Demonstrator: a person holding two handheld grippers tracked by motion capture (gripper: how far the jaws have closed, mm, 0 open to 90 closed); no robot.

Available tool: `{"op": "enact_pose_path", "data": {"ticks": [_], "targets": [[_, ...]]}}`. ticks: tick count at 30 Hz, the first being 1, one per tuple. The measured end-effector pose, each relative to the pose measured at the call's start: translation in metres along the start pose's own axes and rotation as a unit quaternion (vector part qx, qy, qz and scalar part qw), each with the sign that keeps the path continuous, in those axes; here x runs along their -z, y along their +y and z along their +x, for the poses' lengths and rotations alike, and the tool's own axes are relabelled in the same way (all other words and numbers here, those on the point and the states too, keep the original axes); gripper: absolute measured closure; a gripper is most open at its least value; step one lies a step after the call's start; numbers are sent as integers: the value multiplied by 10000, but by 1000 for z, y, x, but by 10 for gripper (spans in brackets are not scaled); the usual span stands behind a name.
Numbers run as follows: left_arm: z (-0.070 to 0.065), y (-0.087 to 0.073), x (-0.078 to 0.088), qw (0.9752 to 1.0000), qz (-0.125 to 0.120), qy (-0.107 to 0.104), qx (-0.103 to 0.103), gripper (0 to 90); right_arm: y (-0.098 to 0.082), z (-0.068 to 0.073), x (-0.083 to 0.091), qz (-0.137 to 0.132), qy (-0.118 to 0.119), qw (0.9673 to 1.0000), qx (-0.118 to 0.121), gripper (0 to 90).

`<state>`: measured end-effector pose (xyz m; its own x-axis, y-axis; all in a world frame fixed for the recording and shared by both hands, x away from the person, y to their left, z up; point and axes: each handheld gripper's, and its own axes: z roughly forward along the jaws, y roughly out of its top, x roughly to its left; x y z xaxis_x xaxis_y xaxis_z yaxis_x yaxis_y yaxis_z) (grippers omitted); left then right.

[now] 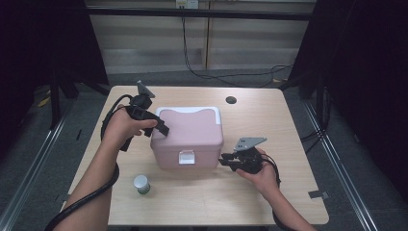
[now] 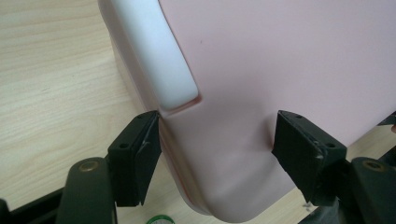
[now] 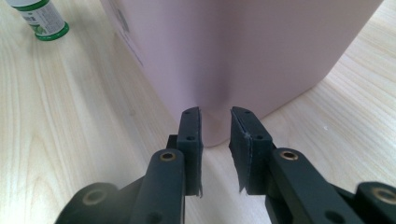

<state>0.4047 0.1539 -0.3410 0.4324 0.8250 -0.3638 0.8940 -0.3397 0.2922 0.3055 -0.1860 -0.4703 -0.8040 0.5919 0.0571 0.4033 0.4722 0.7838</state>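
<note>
One pink box with a white handle recessed in its lid is sitting shut mid-table, its contents hidden. One small green-and-white bottle is standing just in front of the box's near left corner. Two grippers are flanking the box: the left gripper is spreading wide around its left top corner, one pad touching; the right gripper is narrowing, empty, at its right near corner.

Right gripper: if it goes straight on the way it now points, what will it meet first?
Most likely the pink box. The right gripper points at its rounded lower corner, which stands just beyond the narrow gap between the tongs. How little space is left before contact, I cannot tell.
</note>
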Motion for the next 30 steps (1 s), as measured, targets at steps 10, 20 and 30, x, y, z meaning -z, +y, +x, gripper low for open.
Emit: {"op": "enact_pose_path", "data": {"ticks": [10,20,30], "targets": [[-6,0,-2,9999,-59,33,-130,320,-1,0,5,48,31,10000,73,730],[-7,0,-3,9998,-141,20,-130,320,-1,0,7,81,116,9998,151,730],[-7,0,-4,9997,-181,-17,-141,321,1,1,9,162,213,9995,160,730]]}}
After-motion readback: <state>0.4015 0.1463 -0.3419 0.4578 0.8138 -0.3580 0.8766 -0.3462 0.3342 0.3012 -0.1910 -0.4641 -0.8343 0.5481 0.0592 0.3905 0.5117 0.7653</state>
